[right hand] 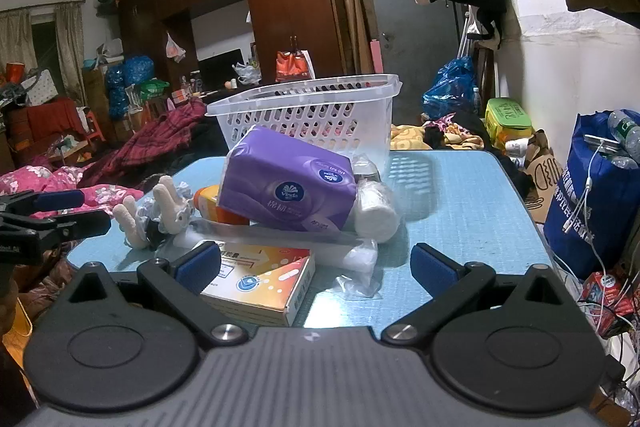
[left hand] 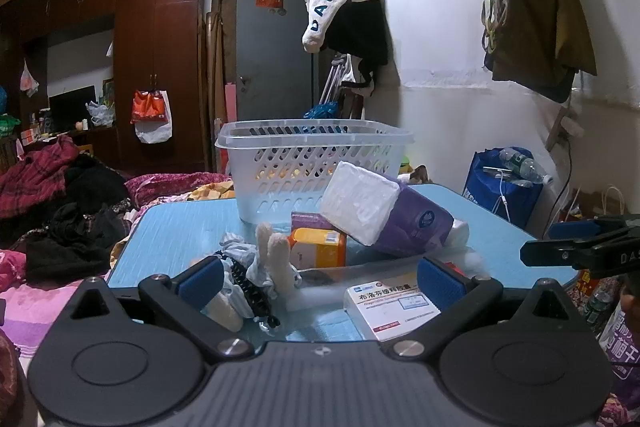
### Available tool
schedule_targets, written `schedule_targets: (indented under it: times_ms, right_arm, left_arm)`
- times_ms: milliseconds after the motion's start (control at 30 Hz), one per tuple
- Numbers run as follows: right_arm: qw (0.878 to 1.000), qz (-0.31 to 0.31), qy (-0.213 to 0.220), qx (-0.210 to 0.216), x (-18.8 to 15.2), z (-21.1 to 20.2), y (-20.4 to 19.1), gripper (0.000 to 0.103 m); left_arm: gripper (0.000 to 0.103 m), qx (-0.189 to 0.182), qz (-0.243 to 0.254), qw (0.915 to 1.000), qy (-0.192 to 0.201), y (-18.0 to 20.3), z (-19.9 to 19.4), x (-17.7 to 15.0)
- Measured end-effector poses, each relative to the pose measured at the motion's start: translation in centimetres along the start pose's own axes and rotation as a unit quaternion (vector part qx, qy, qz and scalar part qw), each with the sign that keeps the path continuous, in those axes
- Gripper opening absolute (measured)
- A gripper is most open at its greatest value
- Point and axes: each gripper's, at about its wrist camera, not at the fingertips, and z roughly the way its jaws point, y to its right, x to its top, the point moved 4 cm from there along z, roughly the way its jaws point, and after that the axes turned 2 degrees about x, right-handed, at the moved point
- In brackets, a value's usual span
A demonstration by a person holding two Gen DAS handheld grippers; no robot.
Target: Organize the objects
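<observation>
A white slotted basket (left hand: 312, 163) (right hand: 308, 115) stands at the far side of the blue table (left hand: 176, 239) (right hand: 460, 211). In front of it a purple tissue pack (left hand: 384, 215) (right hand: 288, 183) leans on an orange box (left hand: 320, 247) (right hand: 212, 207). A plush bunny doll (left hand: 260, 267) (right hand: 160, 215) lies at the left. A flat medicine box (left hand: 390, 305) (right hand: 260, 279) lies near the front edge, with a clear plastic bag (right hand: 360, 267) and a white roll (right hand: 376, 211) beside it. My left gripper (left hand: 320, 283) is open and empty above the doll and medicine box. My right gripper (right hand: 316, 267) is open and empty over the medicine box.
A bed with piled clothes (left hand: 60, 195) (right hand: 140, 151) lies left of the table. A blue bag with bottles (left hand: 504, 183) (right hand: 592, 195) stands at the right by the white wall. A dark wardrobe (left hand: 156, 67) and grey door (left hand: 272, 55) are behind.
</observation>
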Motion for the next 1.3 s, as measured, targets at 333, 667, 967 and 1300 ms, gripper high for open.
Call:
schedule_targets:
  times_ms: [333,667,967,1300]
  right_arm:
    - [1.000,-0.001,-0.001,-0.001,0.03,0.03,0.06,0.103]
    - [1.000,-0.001,-0.002,-0.001,0.09,0.01,0.11,0.103]
    - [1.000,-0.002,-0.002,-0.001,0.10,0.00,0.10,0.103]
    - [1.000,-0.004,-0.002,-0.002,0.07,-0.03,0.16,0.103]
  left_arm:
    - [0.103,-0.001,0.000,1.0000,0.002,0.03,-0.10,0.04]
    - [0.103,-0.001,0.000,1.0000,0.001,-0.08,-0.14,0.03]
    - [0.103,-0.002,-0.001,1.0000,0.002,-0.09,-0.25,0.07]
    - [0.103,-0.002,-0.001,1.0000,0.002,-0.09,-0.24,0.06]
